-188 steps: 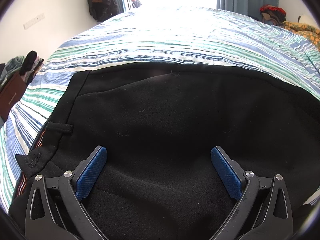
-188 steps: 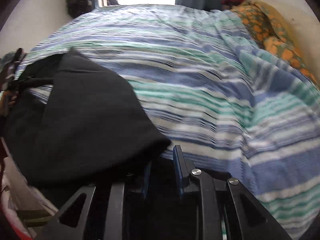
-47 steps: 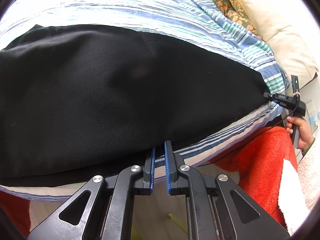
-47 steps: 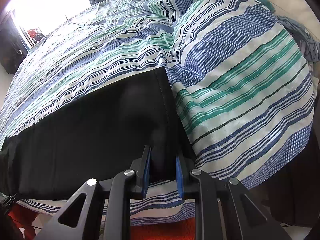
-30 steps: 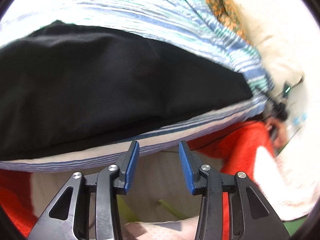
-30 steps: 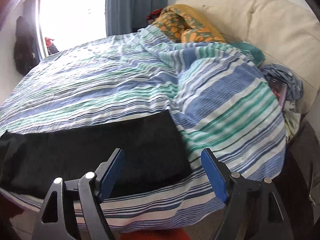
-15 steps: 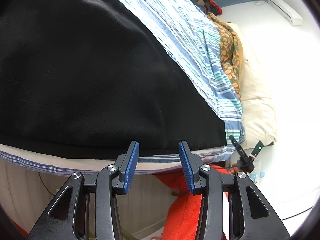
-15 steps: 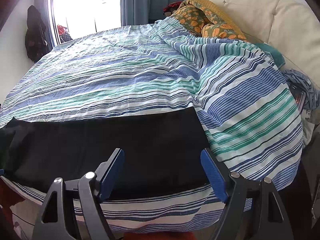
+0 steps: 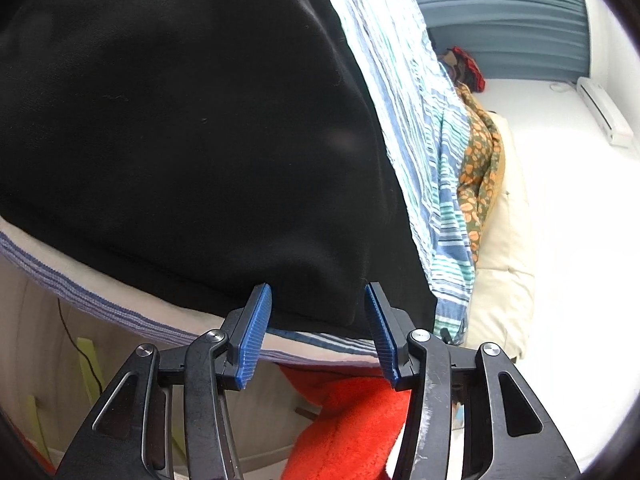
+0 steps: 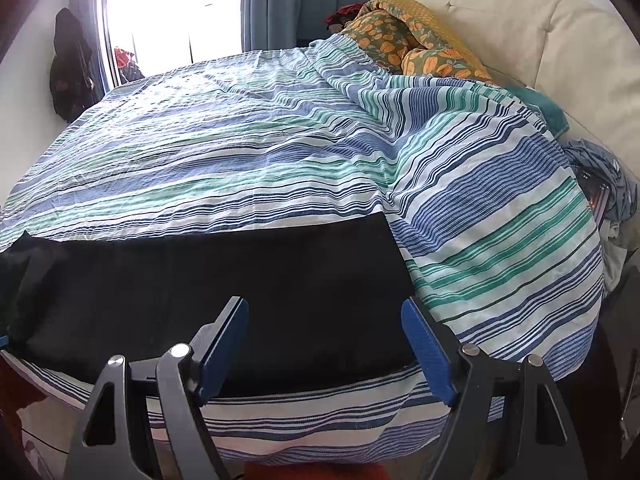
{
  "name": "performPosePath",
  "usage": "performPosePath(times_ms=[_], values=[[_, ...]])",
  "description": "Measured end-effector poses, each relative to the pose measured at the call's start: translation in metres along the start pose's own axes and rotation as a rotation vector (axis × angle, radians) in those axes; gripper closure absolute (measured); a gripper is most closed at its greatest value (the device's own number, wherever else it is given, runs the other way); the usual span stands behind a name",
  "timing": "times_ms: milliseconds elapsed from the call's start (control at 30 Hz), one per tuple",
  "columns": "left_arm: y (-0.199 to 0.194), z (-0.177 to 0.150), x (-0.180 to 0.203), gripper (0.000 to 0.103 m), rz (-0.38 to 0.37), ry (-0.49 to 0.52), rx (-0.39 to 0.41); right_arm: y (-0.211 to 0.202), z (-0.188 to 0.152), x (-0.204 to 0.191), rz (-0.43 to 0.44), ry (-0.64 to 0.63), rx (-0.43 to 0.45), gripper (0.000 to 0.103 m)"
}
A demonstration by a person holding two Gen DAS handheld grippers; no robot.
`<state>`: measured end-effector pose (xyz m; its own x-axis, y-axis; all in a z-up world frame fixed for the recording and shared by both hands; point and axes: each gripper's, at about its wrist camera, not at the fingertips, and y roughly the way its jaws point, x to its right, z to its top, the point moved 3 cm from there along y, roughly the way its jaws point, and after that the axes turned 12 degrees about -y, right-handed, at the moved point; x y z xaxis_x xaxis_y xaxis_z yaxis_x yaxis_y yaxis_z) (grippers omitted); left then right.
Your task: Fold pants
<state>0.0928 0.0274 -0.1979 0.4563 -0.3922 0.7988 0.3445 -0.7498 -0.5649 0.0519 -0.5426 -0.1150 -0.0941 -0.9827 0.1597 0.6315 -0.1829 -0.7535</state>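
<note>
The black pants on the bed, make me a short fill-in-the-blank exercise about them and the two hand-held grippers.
1. The pants are coloured ____.
2. They lie on a bedspread patterned with ____.
3. The right hand-held gripper stands ____, gripping nothing.
4. Below the left hand-held gripper, under the bed edge, is a fluffy fabric coloured ____.

Missing words: black; stripes; open; red

bed (image 10: 280, 152) under a blue, green and white striped cover. cream padded headboard (image 10: 540, 32) at right. bright window (image 10: 160, 12) at far left, grey-blue curtain (image 10: 272, 0) beside it. white walls; wall-mounted air conditioner (image 9: 604, 114).
</note>
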Motion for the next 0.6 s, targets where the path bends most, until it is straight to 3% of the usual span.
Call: performPosePath(times_ms=[100,233,600], values=[[-0.009,0.003,-0.006,0.053,0.015,-0.022,-0.013,0.0,-0.001,-0.001,-0.004,-0.009,-0.003,0.024],[-0.018,0.011,-0.014,0.042,0.013,-0.045,0.028,0.0,0.0,-0.001,-0.005,-0.008,-0.001,0.024],[-0.034,0.013,-0.033,0.041,-0.006,-0.126,0.068,-0.001,-0.001,0.001,-0.005,-0.002,0.005,0.024]])
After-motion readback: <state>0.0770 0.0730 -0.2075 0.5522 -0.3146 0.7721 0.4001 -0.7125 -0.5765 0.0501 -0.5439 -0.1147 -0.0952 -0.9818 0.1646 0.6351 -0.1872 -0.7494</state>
